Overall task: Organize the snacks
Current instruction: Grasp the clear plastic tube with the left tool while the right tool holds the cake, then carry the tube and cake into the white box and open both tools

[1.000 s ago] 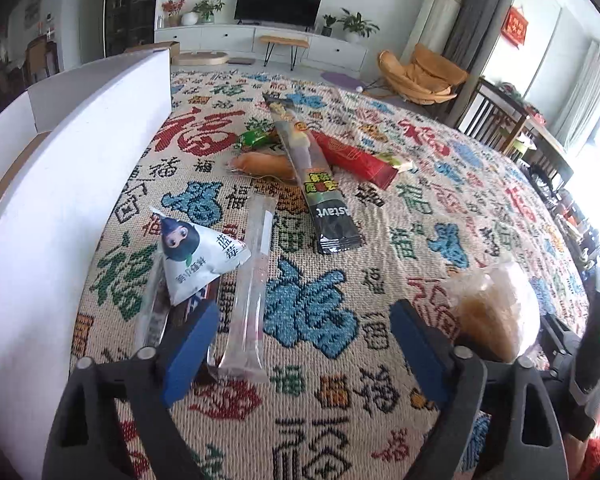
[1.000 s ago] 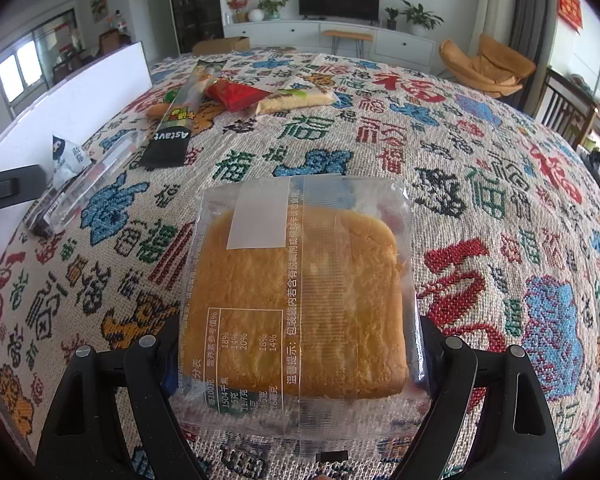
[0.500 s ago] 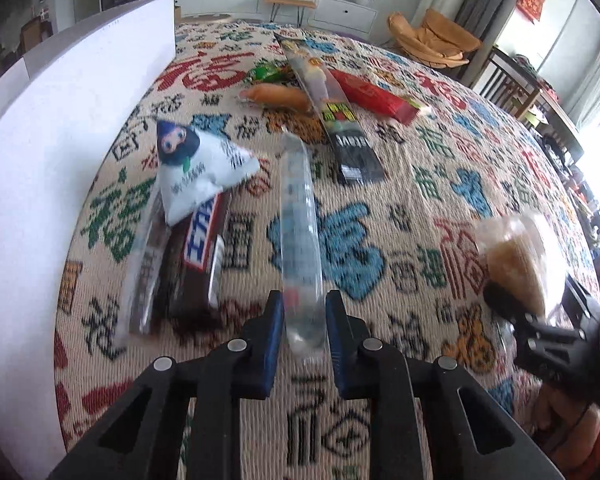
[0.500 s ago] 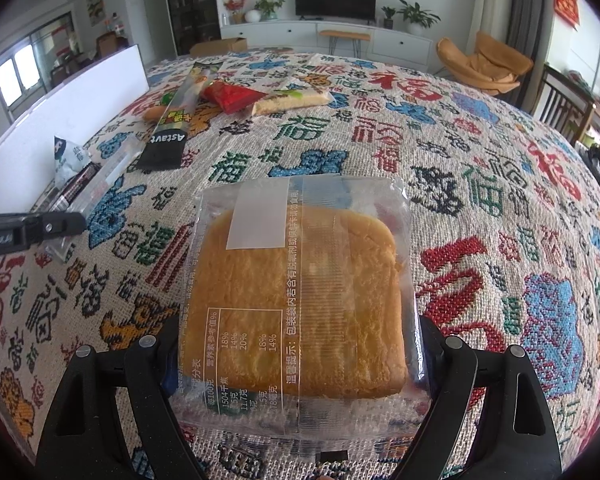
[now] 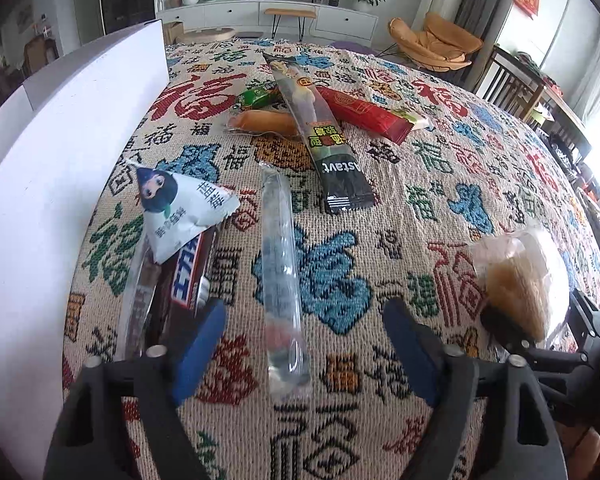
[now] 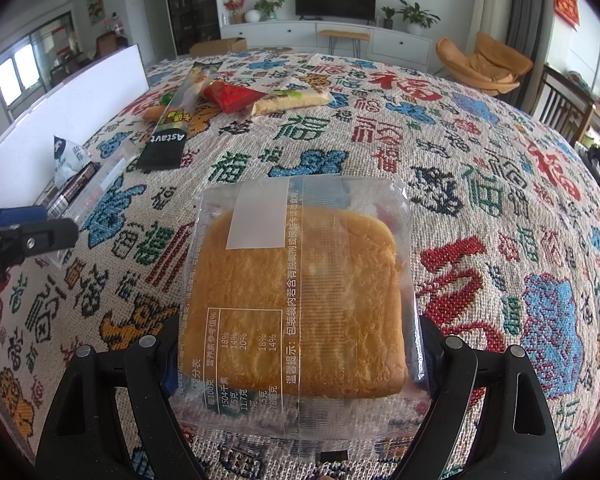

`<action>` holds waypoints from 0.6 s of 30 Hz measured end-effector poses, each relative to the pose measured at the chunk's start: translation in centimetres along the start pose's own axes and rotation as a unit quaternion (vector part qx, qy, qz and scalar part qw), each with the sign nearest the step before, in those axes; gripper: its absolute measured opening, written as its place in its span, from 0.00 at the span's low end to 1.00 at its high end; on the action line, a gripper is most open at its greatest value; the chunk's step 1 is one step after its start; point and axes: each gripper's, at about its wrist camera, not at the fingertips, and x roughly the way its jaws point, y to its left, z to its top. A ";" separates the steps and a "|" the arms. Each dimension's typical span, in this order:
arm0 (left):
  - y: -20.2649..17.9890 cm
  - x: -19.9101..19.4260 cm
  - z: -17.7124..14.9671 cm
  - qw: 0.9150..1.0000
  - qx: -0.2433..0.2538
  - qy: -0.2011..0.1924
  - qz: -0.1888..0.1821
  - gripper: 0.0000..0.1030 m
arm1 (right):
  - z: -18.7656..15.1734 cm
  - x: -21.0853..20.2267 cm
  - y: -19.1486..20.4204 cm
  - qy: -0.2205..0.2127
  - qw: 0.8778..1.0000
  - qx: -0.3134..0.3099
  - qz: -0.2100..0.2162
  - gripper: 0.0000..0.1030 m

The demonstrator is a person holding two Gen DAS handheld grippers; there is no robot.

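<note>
Left gripper (image 5: 300, 344) fingers opening again, clear stick pack (image 5: 280, 264) loose between. Right gripper (image 6: 300, 356) squeezes bread pack (image 6: 300, 292); label shows only there.

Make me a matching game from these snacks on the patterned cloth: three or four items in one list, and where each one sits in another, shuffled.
Items
1. clear tube packet
2. triangular white pouch
3. wrapped cake slice
4. black Astavt stick

Places
A. lying on the dark chocolate bar
B. clamped in the right hand-held gripper
C. lying on the cloth between the opening pads of the left hand-held gripper
D. crossing the far snack pile

Pairs: 1-C, 2-A, 3-B, 4-D
</note>
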 end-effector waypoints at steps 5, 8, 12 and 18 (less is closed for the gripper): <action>-0.1 0.5 -0.9 1.000 0.012 -0.001 0.019 0.19 | 0.0 0.0 0.1 0.000 1.000 0.000 -0.001 0.85; 1.6 -1.0 -2.6 0.999 -0.027 0.003 -0.023 0.18 | 0.0 0.1 0.0 0.000 1.000 0.002 0.003 0.85; 2.6 -4.0 -5.3 0.999 -0.035 -0.008 -0.027 0.18 | 0.1 -0.1 -0.7 0.008 1.000 0.011 0.028 0.85; 3.1 -5.8 -7.4 0.998 -0.043 -0.016 -0.032 0.18 | 0.7 -1.2 -1.8 0.075 0.994 0.053 0.058 0.84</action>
